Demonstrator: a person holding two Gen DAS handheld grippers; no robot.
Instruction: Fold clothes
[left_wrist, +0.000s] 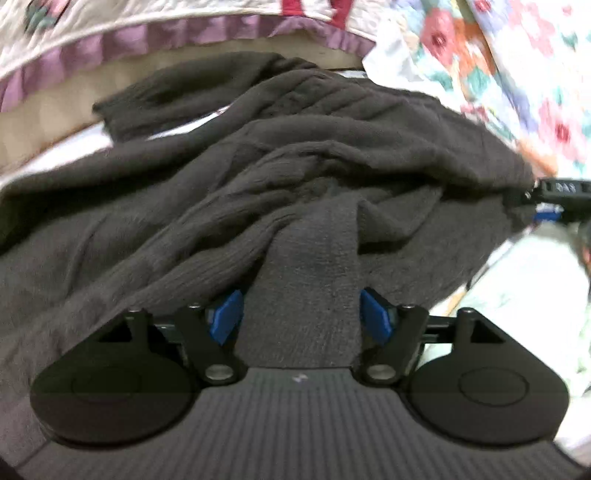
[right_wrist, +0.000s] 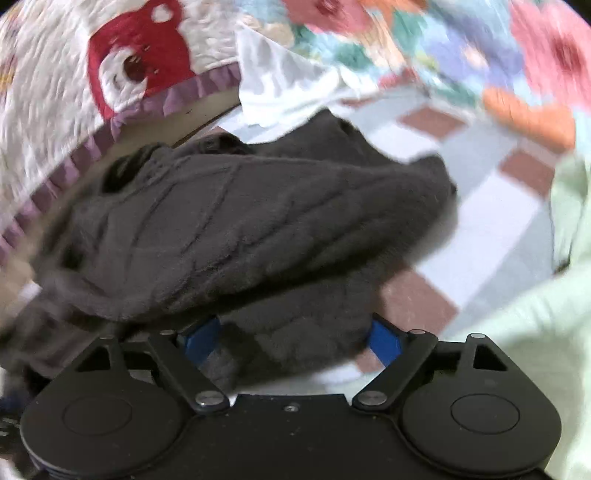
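Observation:
A dark grey knitted sweater (left_wrist: 295, 155) fills the left wrist view, bunched in thick folds. My left gripper (left_wrist: 300, 314) is shut on a strip of it, which fills the gap between the blue pads (left_wrist: 225, 314). In the right wrist view the same sweater (right_wrist: 251, 221) hangs in a heap above a checked sheet. My right gripper (right_wrist: 292, 343) is shut on a lower fold, with its blue pads (right_wrist: 384, 341) on either side. A black part at the right edge of the left wrist view, probably the other gripper (left_wrist: 557, 192), touches the sweater's edge. Both views are blurred.
A white quilt with a purple frill (right_wrist: 110, 122) lies at the back left. A floral blanket (left_wrist: 498, 74) is at the back right, with a white cloth (right_wrist: 280, 92) in front. A pale green garment (right_wrist: 535, 314) lies right, on the checked sheet (right_wrist: 480, 206).

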